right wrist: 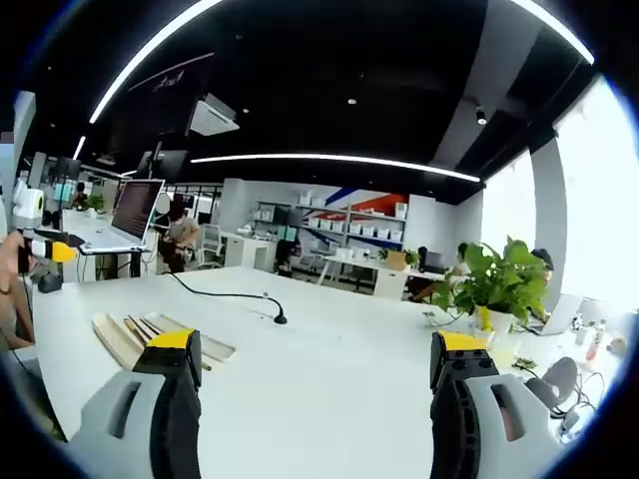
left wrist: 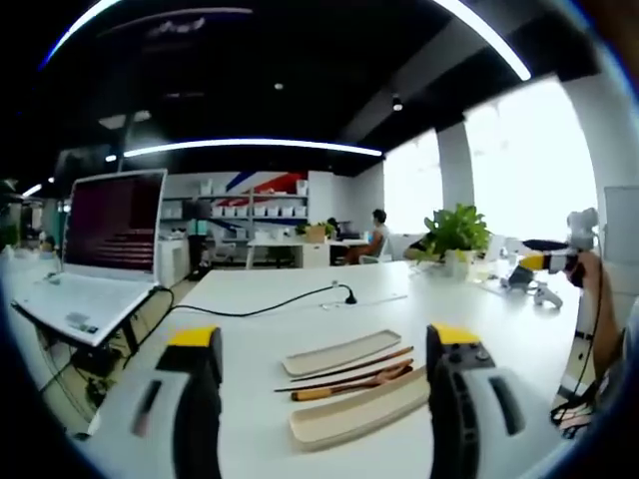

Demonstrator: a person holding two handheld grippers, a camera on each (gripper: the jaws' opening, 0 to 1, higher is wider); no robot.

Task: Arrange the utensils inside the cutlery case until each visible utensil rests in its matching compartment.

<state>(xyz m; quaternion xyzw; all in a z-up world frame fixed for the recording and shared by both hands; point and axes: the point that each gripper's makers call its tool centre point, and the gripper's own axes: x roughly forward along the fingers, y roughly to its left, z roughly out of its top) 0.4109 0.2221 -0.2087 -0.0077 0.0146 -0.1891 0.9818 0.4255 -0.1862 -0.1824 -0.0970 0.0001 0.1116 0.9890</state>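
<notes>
1. In the left gripper view, an open laptop [left wrist: 105, 244] sits on a stand at the far left edge of the white table [left wrist: 260, 299], its screen dark red.
2. The left gripper [left wrist: 324, 384] rises from the bottom of that view with its yellow-tipped jaws spread wide apart and nothing between them; it hangs above the table.
3. Seen between those jaws, the cutlery case lies in two beige parts: a flat lid [left wrist: 341, 352] farther off and a deeper tray [left wrist: 359, 409] nearer the camera.
4. The utensils rest on the bare table between the two parts: dark chopsticks [left wrist: 344, 371] and a wooden-handled utensil [left wrist: 351, 384], just beside the tray and outside any compartment.
5. A black cable [left wrist: 265, 304] runs across the table behind the case.
6. A potted plant [left wrist: 456, 238] stands near the right rear of the table.
7. In the right gripper view, the right gripper [right wrist: 315, 384] also has its jaws wide apart and holds nothing, over bare table with the case parts and utensils off to its left, partly behind the left jaw.
8. At that view's left edge, the other gripper shows, held in a hand [right wrist: 12, 284].
</notes>
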